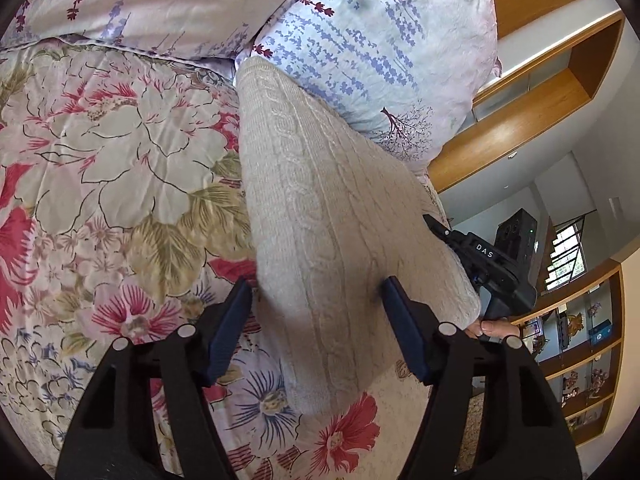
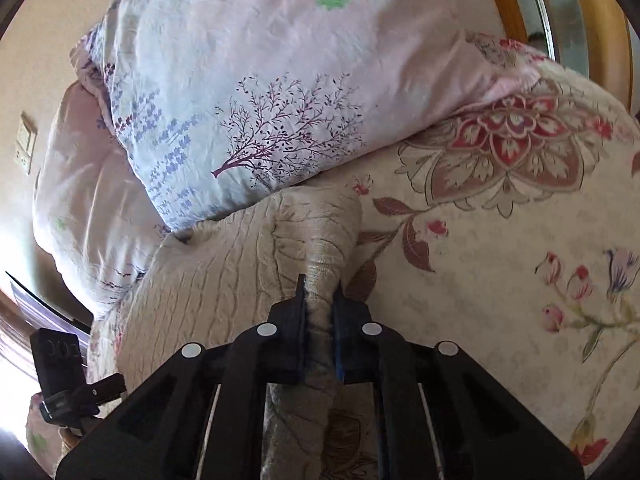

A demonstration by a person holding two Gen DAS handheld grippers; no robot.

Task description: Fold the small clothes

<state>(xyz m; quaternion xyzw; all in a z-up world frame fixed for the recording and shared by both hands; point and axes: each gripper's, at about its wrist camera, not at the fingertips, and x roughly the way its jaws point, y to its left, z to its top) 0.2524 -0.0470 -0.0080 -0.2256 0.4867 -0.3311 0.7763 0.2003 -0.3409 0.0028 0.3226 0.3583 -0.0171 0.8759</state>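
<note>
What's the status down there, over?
Right claw shut on knit. Left claw open, astride knit's near edge. Pillow against far end.

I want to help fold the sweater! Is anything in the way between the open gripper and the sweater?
No, nothing visible is in the way. The left gripper is open right over the beige sweater, with the knit lying between its fingers on the flowery bedspread. The right gripper is already shut on a bunched part of it.

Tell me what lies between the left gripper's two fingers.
In the left wrist view, part of the beige cable-knit garment lies between the open left gripper's fingers, over the floral bedspread. The pads do not press on it.
</note>
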